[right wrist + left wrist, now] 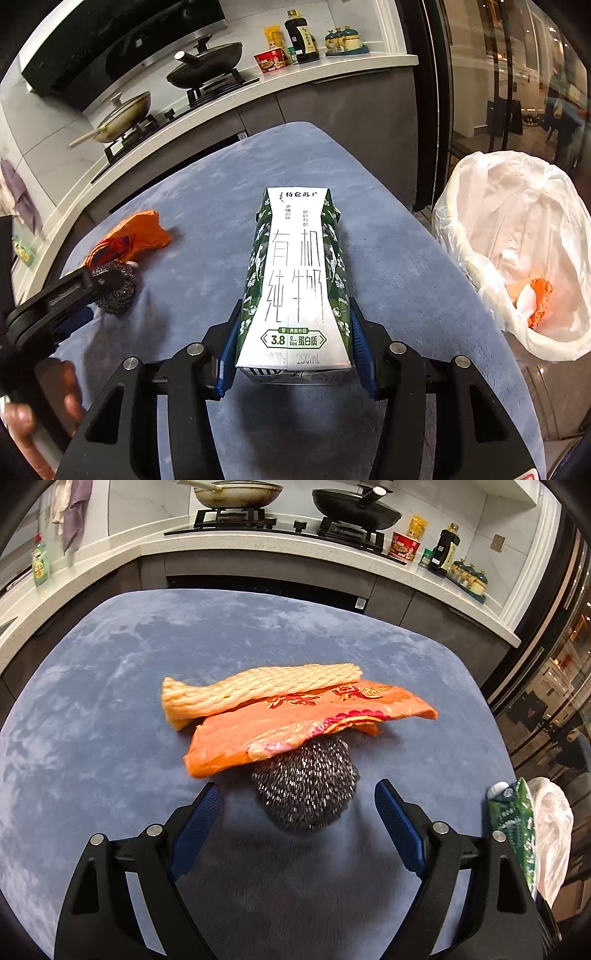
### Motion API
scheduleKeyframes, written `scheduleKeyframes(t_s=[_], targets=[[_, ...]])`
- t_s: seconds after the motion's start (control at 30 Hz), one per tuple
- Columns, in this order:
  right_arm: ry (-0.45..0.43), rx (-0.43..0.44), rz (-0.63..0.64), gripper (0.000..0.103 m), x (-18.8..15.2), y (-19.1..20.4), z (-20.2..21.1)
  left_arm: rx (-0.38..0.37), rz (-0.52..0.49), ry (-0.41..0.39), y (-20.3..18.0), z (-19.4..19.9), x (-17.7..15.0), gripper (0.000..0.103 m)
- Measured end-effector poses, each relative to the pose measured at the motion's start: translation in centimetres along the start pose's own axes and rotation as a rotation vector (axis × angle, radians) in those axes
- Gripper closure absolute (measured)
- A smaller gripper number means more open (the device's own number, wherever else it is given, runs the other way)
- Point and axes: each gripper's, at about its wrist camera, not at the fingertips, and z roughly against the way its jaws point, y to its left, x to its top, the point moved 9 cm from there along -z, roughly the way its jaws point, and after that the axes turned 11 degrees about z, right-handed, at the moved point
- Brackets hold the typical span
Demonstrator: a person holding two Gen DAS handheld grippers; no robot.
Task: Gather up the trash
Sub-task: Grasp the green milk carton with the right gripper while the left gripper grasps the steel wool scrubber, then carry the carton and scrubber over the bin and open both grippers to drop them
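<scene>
My right gripper (295, 314) is shut on a green and white milk carton (295, 280) and holds it above the blue table (388, 258), left of the bin. The carton also shows in the left wrist view (511, 823). My left gripper (295, 794) is open around a steel wool scrubber (306, 790), its fingers apart from it on both sides. An orange wrapper (295, 727) lies on top of the scrubber, with a yellow foam net (258, 690) on the wrapper. In the right wrist view the left gripper (92, 291) sits at the scrubber (114, 291) and the wrapper (136, 232).
A bin lined with a white bag (517, 240) stands right of the table and holds orange trash (535, 299). Behind the table runs a kitchen counter (258, 546) with a stove, two pans (354, 509), bottles and jars. A glass door is at the right.
</scene>
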Motion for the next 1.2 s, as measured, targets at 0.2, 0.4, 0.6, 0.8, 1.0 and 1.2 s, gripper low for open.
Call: scheduleKeyframes(t_s=[0.2, 0.4, 0.6, 0.8, 1.0, 1.2], targets=[[-0.001, 0.023, -0.006, 0.053, 0.3, -0.1, -0.1, 0.006, -0.021, 0.003, -0.4, -0.1, -0.1, 0.052], [-0.027, 0.037, -0.011, 0.053, 0.9, -0.5, 1.2, -0.001, -0.025, -0.014, -1.1, 1.6, -0.6, 0.055], [-0.074, 0.043, -0.018, 0.053, 1.8, -1.6, 3.8, -0.045, -0.052, -0.044, -3.4, 5.1, -1.8, 0.055], [-0.130, 0.038, -0.037, 0.053, 2.8, -3.9, 6.9, -0.111, -0.103, -0.065, -7.5, 8.5, -3.5, 0.055], [-0.193, 0.010, -0.071, 0.053, 4.0, -7.7, 10.2, -0.161, -0.172, -0.063, -12.4, 10.1, -5.5, 0.055], [-0.249, -0.043, -0.124, 0.053, 5.0, -12.9, 13.0, -0.211, -0.253, -0.056, -18.0, 11.1, -7.6, 0.055]])
